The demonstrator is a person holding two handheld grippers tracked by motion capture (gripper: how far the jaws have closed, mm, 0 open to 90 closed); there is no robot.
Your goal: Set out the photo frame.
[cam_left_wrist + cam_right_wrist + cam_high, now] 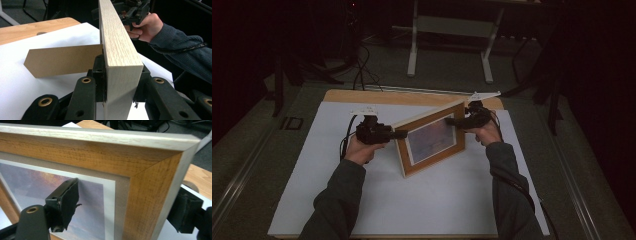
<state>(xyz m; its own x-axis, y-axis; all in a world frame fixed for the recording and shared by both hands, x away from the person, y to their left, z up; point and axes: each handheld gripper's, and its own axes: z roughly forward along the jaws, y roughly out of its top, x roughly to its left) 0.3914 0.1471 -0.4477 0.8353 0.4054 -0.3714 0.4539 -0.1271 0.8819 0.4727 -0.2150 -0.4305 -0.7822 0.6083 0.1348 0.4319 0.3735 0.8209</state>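
Note:
A wooden picture frame [434, 142] with a bluish print stands upright on the white sheet, angled across the table's middle. My left gripper [401, 134] is shut on its left end; in the left gripper view both jaws clamp the pale frame edge [120, 50], and the brown back stand [62, 62] sticks out to the left. My right gripper [452, 121] straddles the frame's upper right corner [100, 157]. Its jaws stand open [127, 210]: one pad [67, 202] hovers in front of the glass, and the other sits clear behind the frame.
The white sheet [422, 200] covers a wooden tabletop [387, 97]. Behind the table stand a white table base [452, 30] and floor cables [362, 75]. The person's forearms in dark sleeves reach in from the near edge.

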